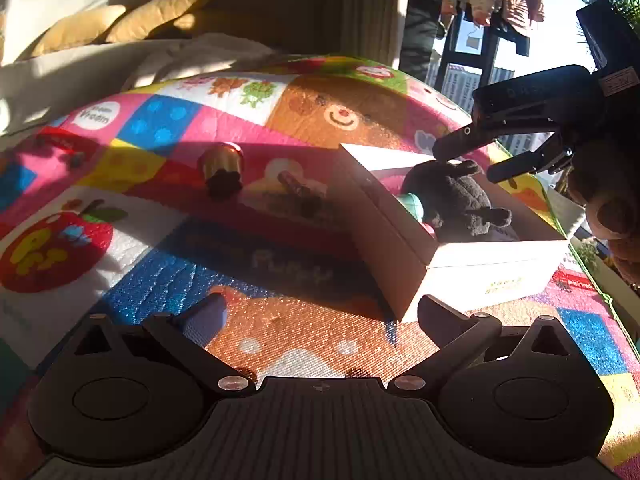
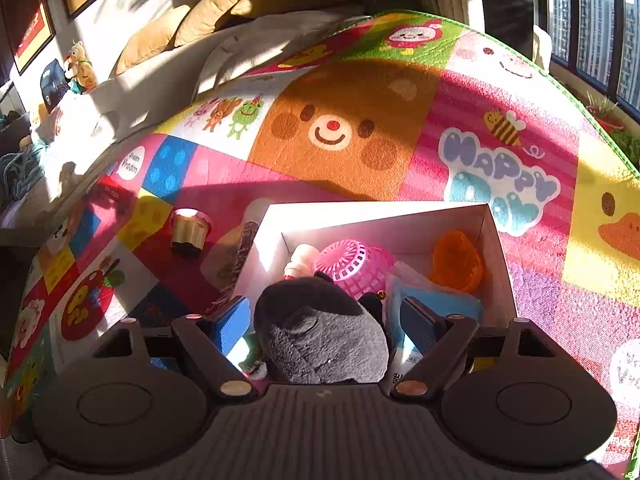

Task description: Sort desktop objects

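Observation:
A white cardboard box (image 2: 496, 248) stands open on the colourful play mat (image 2: 340, 128). Inside lie a pink basket (image 2: 352, 264), an orange piece (image 2: 456, 260), a blue packet (image 2: 440, 304) and a dark grey plush toy (image 2: 320, 336). My right gripper (image 2: 324, 322) hangs over the box, open, its blue pads (image 2: 232, 326) on either side of the plush with slim gaps. The left wrist view shows that gripper (image 1: 468, 164) just above the plush (image 1: 456, 200). My left gripper (image 1: 320, 312) is open and holds nothing, low over the mat near the box's corner (image 1: 404, 312). A gold cup (image 1: 222, 164) and a brown stick (image 1: 300, 190) lie left of the box.
A white-covered couch with yellow cushions (image 2: 208, 12) borders the mat's far side. Small plush toys (image 2: 80, 66) sit at the far left, framed pictures (image 2: 28, 28) hang above them. Windows (image 2: 592, 28) and plants line the right. A hand (image 1: 612, 208) holds the right gripper.

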A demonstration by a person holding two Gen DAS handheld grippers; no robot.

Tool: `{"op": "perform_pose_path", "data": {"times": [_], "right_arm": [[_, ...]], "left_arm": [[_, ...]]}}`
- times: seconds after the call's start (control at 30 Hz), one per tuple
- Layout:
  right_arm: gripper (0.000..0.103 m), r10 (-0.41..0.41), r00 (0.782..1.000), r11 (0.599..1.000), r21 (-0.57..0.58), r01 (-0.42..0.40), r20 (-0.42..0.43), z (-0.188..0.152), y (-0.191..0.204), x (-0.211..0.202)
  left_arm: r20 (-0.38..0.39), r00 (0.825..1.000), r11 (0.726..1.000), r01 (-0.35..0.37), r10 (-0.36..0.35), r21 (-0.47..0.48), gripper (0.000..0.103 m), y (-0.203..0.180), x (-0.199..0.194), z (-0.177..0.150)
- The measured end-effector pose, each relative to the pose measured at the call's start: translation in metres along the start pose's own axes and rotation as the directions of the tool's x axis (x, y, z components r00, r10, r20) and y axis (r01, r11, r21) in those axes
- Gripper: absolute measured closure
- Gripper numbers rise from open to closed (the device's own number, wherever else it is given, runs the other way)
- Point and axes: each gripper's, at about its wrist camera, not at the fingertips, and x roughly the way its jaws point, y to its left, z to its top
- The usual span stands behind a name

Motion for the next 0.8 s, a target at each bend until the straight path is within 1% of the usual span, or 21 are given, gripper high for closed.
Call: {"op": "perform_pose_path", "data": {"times": [0.03, 0.07, 0.1, 0.13, 0.17, 0.2, 0.23, 0.33, 0.37, 0.4, 0.47, 0.53, 0.57, 0.6, 0.63, 0.67, 0.7, 0.73, 0.8], "right_arm": [[0.017, -0.003, 0.999, 1.0, -0.01, 0.003, 0.048, 0.006, 0.002, -0.012], [0.017, -0.009, 0.997, 1.0, -0.012, 0.01, 0.077, 0.011, 0.004, -0.019], [0.023, -0.017, 0.995, 1.0, -0.008, 0.018, 0.098, 0.013, 0.006, -0.024], [0.033, -0.022, 0.994, 1.0, 0.0, 0.022, 0.111, 0.018, 0.008, -0.027], [0.071, -0.015, 0.996, 1.0, 0.003, 0.014, 0.086, 0.02, 0.009, -0.025], [0.096, -0.007, 0.999, 1.0, 0.017, 0.007, 0.044, 0.021, 0.01, -0.019], [0.097, -0.012, 1.0, 0.999, 0.043, 0.012, 0.014, 0.019, 0.009, -0.012], [0.097, -0.043, 0.997, 0.997, 0.061, 0.046, -0.057, 0.004, 0.008, 0.016], [0.097, -0.034, 0.998, 0.997, 0.062, 0.037, -0.047, -0.001, 0.008, 0.02], [0.097, -0.044, 0.998, 0.998, 0.041, 0.046, -0.036, -0.001, 0.011, 0.02], [0.097, -0.077, 0.996, 0.997, -0.009, 0.077, -0.051, 0.007, 0.022, 0.017], [0.095, -0.087, 0.996, 0.994, -0.069, 0.085, -0.035, 0.022, 0.038, 0.014], [0.09, -0.085, 0.996, 0.992, -0.097, 0.082, -0.029, 0.03, 0.048, 0.014], [0.08, -0.074, 0.997, 0.991, -0.114, 0.07, -0.033, 0.038, 0.058, 0.016], [0.073, -0.053, 0.997, 0.991, -0.123, 0.046, -0.051, 0.046, 0.068, 0.022], [0.06, -0.037, 0.997, 0.991, -0.127, 0.028, -0.072, 0.051, 0.076, 0.029], [0.056, -0.031, 0.995, 0.99, -0.138, 0.017, -0.1, 0.057, 0.086, 0.04], [0.056, -0.04, 0.991, 0.987, -0.161, 0.018, -0.128, 0.061, 0.096, 0.053], [0.056, -0.091, 0.983, 0.969, -0.244, 0.05, -0.16, 0.065, 0.12, 0.084]], "left_arm": [[0.004, 1.0, 1.0, -0.003, 0.003, -0.002, 0.0, 0.001, -0.001, 0.0], [0.005, 1.0, 1.0, -0.011, 0.011, -0.003, 0.0, 0.002, -0.002, 0.0], [0.005, 1.0, 1.0, -0.018, 0.018, -0.006, 0.0, 0.003, -0.002, 0.0], [0.004, 1.0, 1.0, -0.025, 0.025, -0.011, 0.0, 0.004, -0.002, 0.001], [0.003, 1.0, 0.999, -0.03, 0.03, -0.017, 0.0, 0.005, -0.002, 0.001], [0.004, 0.999, 0.999, -0.035, 0.035, -0.019, 0.0, 0.006, -0.003, 0.001], [0.006, 0.999, 0.999, -0.039, 0.039, -0.019, 0.0, 0.007, -0.003, 0.001], [0.016, 0.998, 0.998, -0.057, 0.057, -0.016, 0.0, 0.009, -0.006, 0.002], [0.018, 0.998, 0.998, -0.062, 0.062, -0.016, 0.0, 0.01, -0.006, 0.002], [0.017, 0.998, 0.998, -0.068, 0.068, -0.014, 0.0, 0.011, -0.007, 0.001], [0.022, 0.996, 0.996, -0.085, 0.085, -0.017, 0.0, 0.014, -0.008, 0.0], [0.022, 0.996, 0.995, -0.091, 0.092, -0.043, 0.0, 0.017, -0.008, 0.0], [0.024, 0.995, 0.994, -0.097, 0.099, -0.056, 0.0, 0.019, -0.008, 0.0], [0.03, 0.994, 0.992, -0.107, 0.11, -0.07, 0.0, 0.021, -0.009, 0.0], [0.039, 0.992, 0.989, -0.118, 0.122, -0.085, 0.0, 0.024, -0.01, -0.001], [0.055, 0.989, 0.985, -0.131, 0.138, -0.109, 0.0, 0.028, -0.013, -0.001], [0.07, 0.985, 0.981, -0.147, 0.157, -0.126, 0.0, 0.031, -0.015, -0.001], [0.085, 0.978, 0.974, -0.177, 0.191, -0.144, 0.0, 0.036, -0.017, -0.001], [0.1, 0.961, 0.952, -0.237, 0.259, -0.194, 0.0, 0.047, -0.02, 0.001]]}}
